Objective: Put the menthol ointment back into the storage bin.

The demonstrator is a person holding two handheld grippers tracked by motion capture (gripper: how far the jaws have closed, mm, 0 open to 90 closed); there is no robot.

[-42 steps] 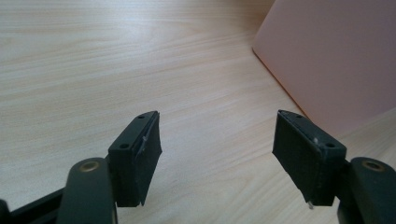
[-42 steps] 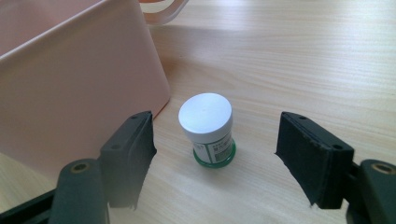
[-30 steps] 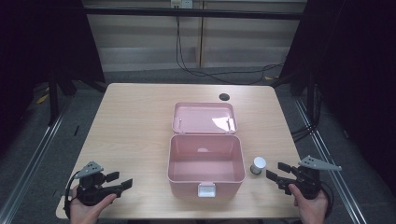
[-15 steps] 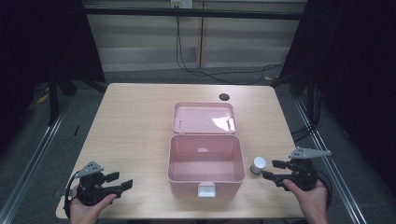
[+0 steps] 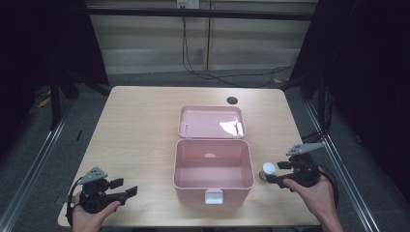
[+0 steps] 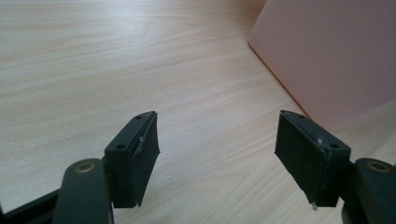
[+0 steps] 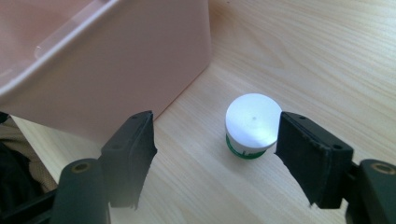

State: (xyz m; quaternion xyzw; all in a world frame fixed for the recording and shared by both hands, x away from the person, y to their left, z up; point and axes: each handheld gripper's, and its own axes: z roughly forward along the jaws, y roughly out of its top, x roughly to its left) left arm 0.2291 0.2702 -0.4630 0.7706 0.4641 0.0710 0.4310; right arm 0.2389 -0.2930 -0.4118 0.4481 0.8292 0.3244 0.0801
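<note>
**Jaws Wide on Both Sides, White-Capped Container Between the Right Pair**

Jaws spread apart on both grippers, clamped on nothing. Right gripper held at the lower right of the high view, aimed toward the frame's centre, with a small white-capped container standing between its jaws. In the right gripper view, container seen upright at centre right, green band around its base, close beside the right-hand jaw, contact impossible to tell; pink box wall filling the upper left, just beside the container. Left gripper held low at the lower left of the high view, well apart from the box. In the left gripper view, bare wood between the jaws, pink box wall at the upper right.

Box placed open at the middle of the high view, lid laid back flat behind it, white latch at its near edge. Table pale wood with light grain, a dark round hole near its far edge. Room dim, dark at both sides; grey floor around the table, black cables trailing across it at the top of the frame, pale panels behind.
</note>
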